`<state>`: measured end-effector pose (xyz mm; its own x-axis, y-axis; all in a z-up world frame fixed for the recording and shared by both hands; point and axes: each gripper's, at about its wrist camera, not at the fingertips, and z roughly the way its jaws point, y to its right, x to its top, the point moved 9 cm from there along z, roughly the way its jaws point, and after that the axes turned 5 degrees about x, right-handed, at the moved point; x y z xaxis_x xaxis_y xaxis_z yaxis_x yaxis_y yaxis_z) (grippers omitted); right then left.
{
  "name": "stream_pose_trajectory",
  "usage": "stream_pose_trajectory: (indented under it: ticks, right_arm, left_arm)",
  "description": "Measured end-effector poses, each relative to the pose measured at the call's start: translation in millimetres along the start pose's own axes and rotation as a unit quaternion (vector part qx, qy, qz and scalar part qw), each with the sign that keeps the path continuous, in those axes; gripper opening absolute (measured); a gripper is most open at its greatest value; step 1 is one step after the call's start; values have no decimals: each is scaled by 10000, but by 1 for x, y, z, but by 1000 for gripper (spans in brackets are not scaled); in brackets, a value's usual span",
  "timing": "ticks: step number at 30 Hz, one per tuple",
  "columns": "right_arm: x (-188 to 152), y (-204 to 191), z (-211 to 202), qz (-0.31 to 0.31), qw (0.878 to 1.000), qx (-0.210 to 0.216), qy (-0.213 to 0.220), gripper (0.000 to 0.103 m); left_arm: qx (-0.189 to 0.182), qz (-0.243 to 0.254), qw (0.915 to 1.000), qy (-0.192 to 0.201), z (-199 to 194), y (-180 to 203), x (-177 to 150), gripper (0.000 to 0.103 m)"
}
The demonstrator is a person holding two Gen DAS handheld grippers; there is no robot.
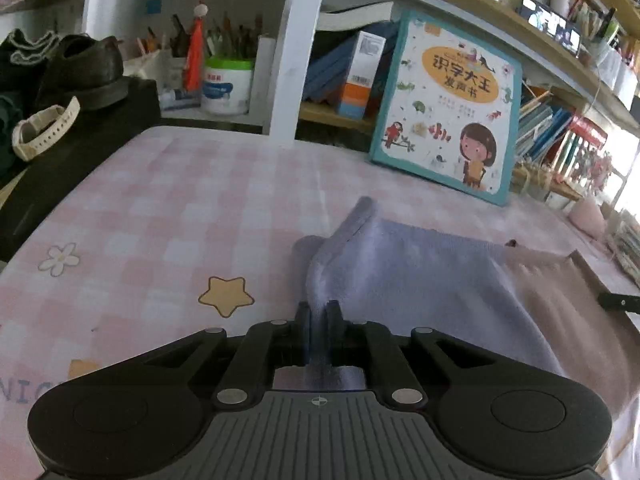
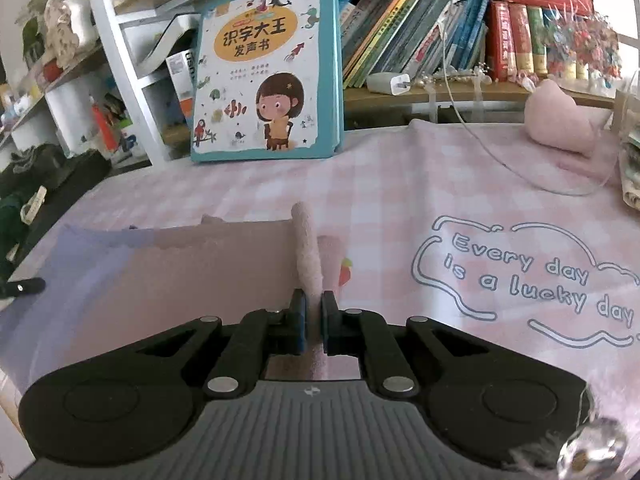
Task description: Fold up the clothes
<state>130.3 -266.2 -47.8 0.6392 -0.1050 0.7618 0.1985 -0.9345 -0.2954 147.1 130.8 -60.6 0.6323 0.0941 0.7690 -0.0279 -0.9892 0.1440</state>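
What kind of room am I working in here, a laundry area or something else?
Probably a home study or child's desk nook, not a laundry area. Packed bookshelves stand behind, a children's picture book leans upright at the back of the pink checked tablecloth, and a pen holder sits on the shelf.

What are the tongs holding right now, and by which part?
Both hold one soft two-tone knit cloth. The left tongs pinch the edge of its lavender end; the right tongs pinch the edge of its beige-pink end.
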Motion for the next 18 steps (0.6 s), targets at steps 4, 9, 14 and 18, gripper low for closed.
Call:
stream_pose_trajectory:
  ticks: [4, 9, 14, 18]
  right_arm:
    - [1, -2, -1, -15, 10000, -19, -34, 9]
    - [2, -2, -1, -47, 9999, -159, 4, 14]
    - [8, -17, -17, -310, 9990, -111, 286, 8]
    - [11, -15, -24, -220, 9990, -122, 365, 8]
  left_arm:
    - [177, 135, 9992, 323, -14, 2, 8, 16]
    - [452, -181, 9935, 1027, -49, 1, 21, 58]
    - [-316, -215, 9918, 1220, -75, 29, 13, 55]
    - [-261, 172, 9957, 869, -68, 44, -2, 56]
